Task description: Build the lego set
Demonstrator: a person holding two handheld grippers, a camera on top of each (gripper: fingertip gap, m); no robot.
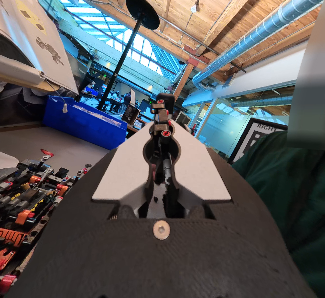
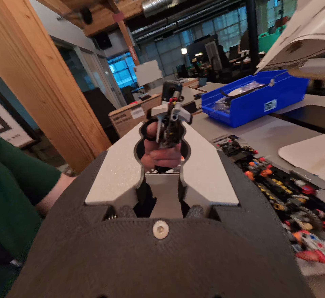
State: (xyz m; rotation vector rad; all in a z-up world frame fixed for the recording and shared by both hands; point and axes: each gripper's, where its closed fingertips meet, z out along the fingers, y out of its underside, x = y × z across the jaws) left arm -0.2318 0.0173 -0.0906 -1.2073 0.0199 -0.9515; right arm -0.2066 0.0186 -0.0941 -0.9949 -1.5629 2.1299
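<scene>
My left gripper points up off the table and is shut on a small black lego sub-assembly with red pins, which sticks out past its tips. My right gripper faces it and is closed around the same sub-assembly, which shows grey, black and yellow parts here. The left gripper's grey fingers and a hand show through the gap. The large lego model lies on the grey table at lower left; in the right wrist view it lies at the right.
A blue bin with plastic bags stands behind the model, also in the right wrist view. An open instruction booklet hangs above it. A wooden post and a cardboard box are to the left. A green sleeve is close by. Left tips and right tips are each some 20 cm from the large lego model. It turns up in the right wrist view as well.
</scene>
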